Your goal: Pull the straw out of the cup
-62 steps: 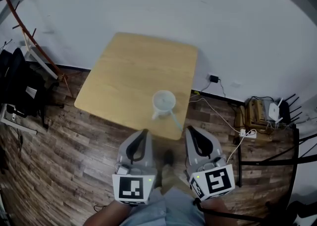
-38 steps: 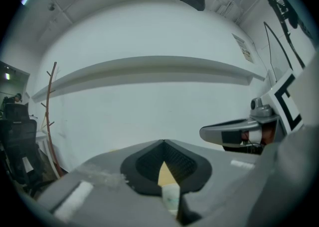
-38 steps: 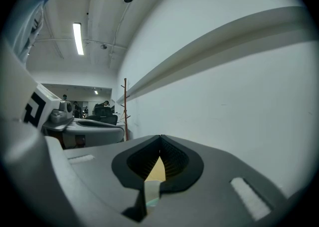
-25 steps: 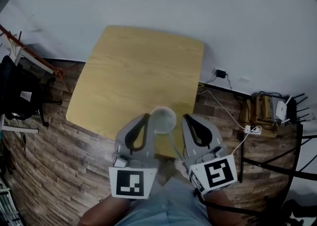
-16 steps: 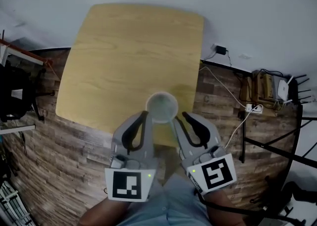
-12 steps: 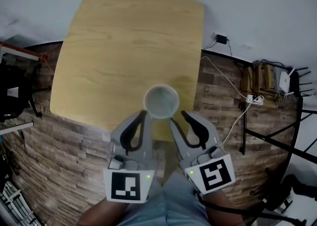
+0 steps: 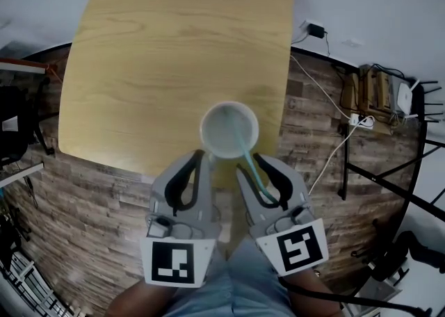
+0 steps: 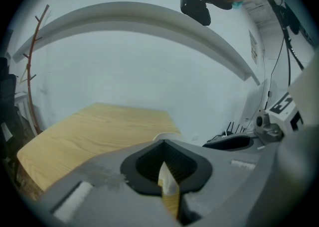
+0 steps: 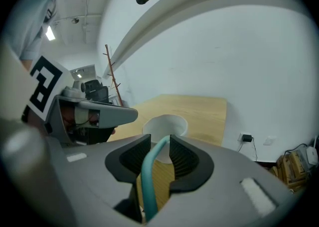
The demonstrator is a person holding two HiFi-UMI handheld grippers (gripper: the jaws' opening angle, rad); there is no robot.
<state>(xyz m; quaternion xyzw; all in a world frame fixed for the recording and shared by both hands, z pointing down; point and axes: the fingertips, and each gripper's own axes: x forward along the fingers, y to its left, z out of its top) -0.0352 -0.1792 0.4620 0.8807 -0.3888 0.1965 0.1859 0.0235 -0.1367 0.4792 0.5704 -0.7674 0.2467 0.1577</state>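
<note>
A white cup stands near the front edge of the wooden table, with a teal straw leaning out of it toward me. The right gripper straddles the straw's free end and its jaws are opening; in the right gripper view the straw runs between the ribbed pads with a gap on each side, the cup just beyond. The left gripper is just left of the cup, fingertips together and holding nothing. The left gripper view shows its tips meeting.
To the right of the table, cables and a power strip lie on the wood floor beside a small wooden crate. A black metal frame stands further right. Dark gear sits at the left edge. My knees are below the grippers.
Both grippers have sunk and closed in on the cup, one on each side. The right jaws have gone from shut to spread, and the straw now lies between them.
</note>
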